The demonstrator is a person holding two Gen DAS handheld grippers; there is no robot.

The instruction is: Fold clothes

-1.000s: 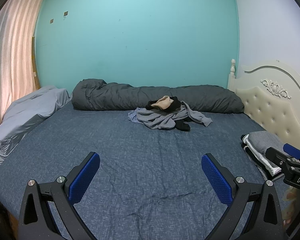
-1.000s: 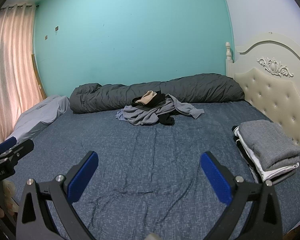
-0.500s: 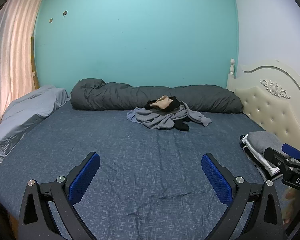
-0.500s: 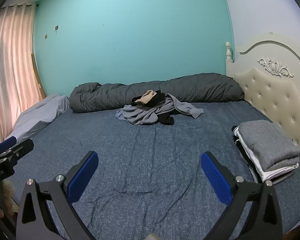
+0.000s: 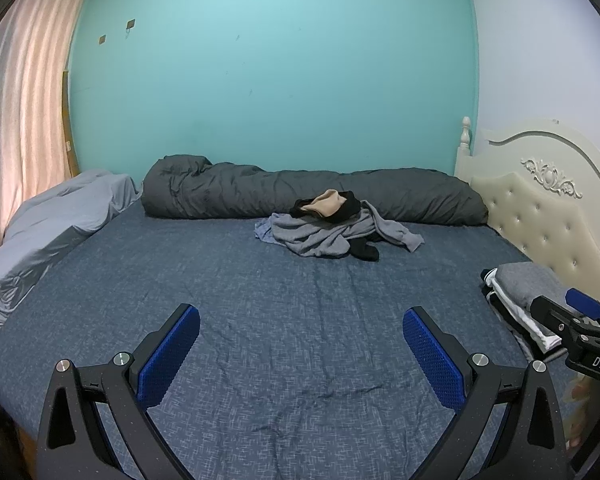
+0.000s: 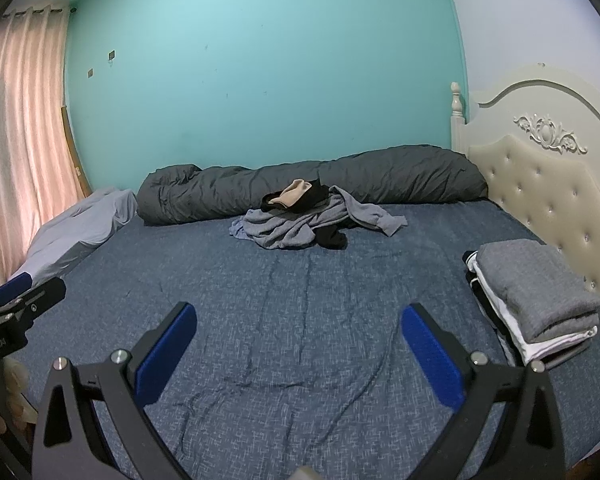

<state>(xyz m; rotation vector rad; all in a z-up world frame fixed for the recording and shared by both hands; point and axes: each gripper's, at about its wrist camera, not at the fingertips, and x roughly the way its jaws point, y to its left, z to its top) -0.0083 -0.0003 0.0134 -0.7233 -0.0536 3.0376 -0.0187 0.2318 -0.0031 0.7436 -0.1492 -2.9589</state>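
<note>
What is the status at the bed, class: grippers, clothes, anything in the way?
Left gripper and right gripper both open, empty. Unfolded clothes pile far side by rolled duvet; folded stack near headboard. Bare sheet between, nothing in the way.

The left gripper [image 5: 301,340] has tilted up a little: the rolled duvet [image 5: 312,196] sits lower in its view.

Two wrist cameras, side by side at the near edge of the bed [image 5: 300,300], facing the teal wall.

Both look low across the mattress, far from the clothes heap [image 5: 332,228] mid-frame; each catches the other's tongs at its frame edge, lower right and lower left.
</note>
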